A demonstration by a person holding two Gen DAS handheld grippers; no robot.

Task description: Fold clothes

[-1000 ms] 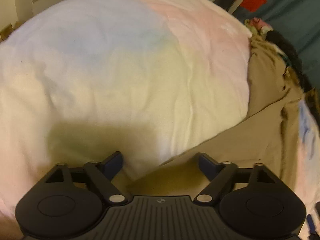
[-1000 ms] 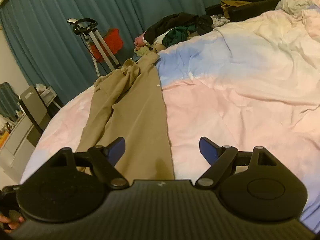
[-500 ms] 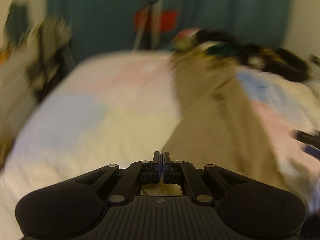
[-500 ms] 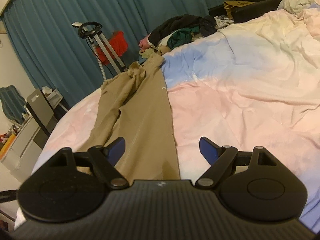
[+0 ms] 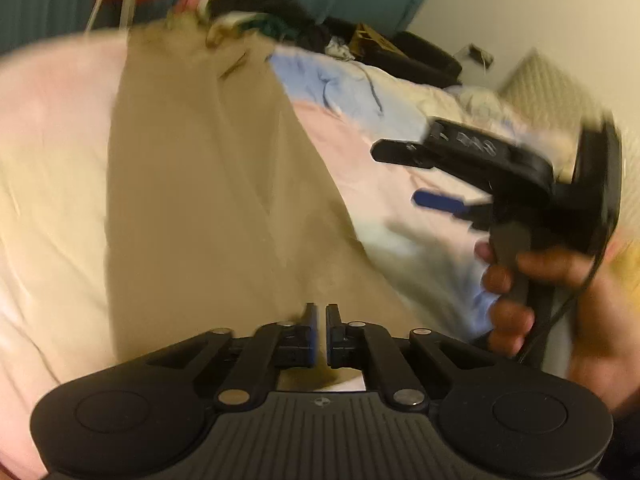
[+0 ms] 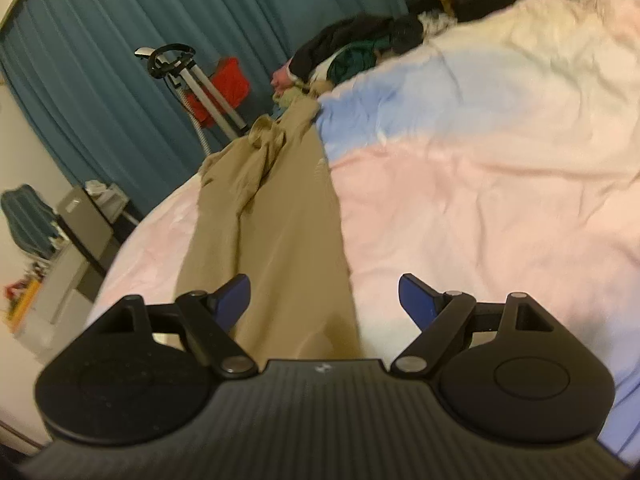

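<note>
Khaki trousers (image 5: 200, 200) lie lengthwise on the pastel duvet (image 5: 48, 160), legs running away from me. My left gripper (image 5: 320, 312) sits at their near end. Its jaws are opening, with only a narrow slit between them. Khaki cloth fills that slit and a crease runs up to the fingertips. In the right wrist view the trousers (image 6: 288, 220) pass under my right gripper (image 6: 324, 300), which stands wide open just above their near right edge, nothing between its pads. The left view also shows the right gripper (image 5: 408, 178), held by a hand (image 5: 560, 300).
A heap of dark and green clothes (image 6: 352, 48) lies at the far edge of the duvet (image 6: 480, 160). A metal stand with a red part (image 6: 188, 76) is in front of the teal curtain. Grey drawers (image 6: 80, 220) stand left of the bed.
My left gripper went from wide open at the trousers' corner to nearly closed on their near end. It also swung round to look along the legs. The right gripper barely moved.
</note>
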